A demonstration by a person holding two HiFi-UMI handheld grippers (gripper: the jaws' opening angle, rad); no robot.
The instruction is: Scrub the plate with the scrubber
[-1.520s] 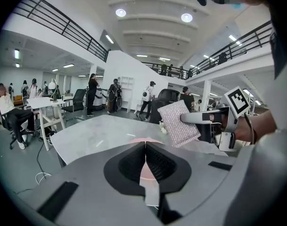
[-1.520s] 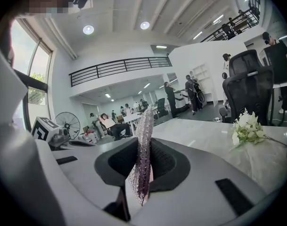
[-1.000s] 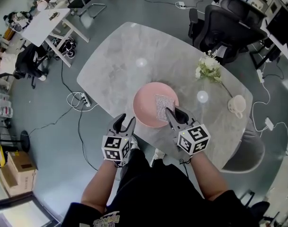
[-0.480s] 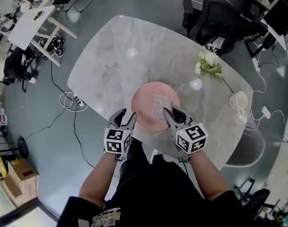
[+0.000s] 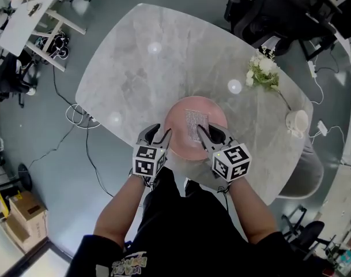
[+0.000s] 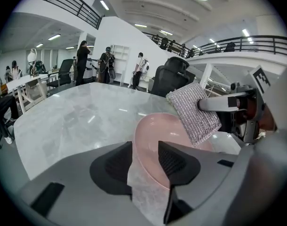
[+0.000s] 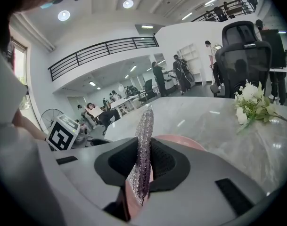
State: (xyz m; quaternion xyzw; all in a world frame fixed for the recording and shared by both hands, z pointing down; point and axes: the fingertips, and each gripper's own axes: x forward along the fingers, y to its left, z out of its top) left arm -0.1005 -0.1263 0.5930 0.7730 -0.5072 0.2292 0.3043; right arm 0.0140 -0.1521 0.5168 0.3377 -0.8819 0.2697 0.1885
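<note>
A pink plate (image 5: 176,126) lies near the front edge of the grey marble table (image 5: 135,68). My right gripper (image 5: 210,133) is shut on a silver mesh scrubber (image 5: 195,124), which stands on edge over the plate's middle. In the right gripper view the scrubber (image 7: 144,145) is pinched between both pads above the plate (image 7: 183,141). My left gripper (image 5: 157,133) is at the plate's near-left rim. In the left gripper view its jaws (image 6: 145,157) straddle the plate rim (image 6: 155,135) with a gap showing; they have just been closing slightly. The scrubber (image 6: 194,111) hangs beyond them.
A bunch of white flowers (image 5: 263,69) and a white cup (image 5: 297,120) sit on the table's right side. Black office chairs (image 5: 273,10) stand behind the table. Cables and a power strip (image 5: 86,119) lie on the floor to the left.
Both grippers have come down and forward toward the plate. The left one has moved from short of the table edge to the plate's rim. The scrubber stays in the right gripper.
</note>
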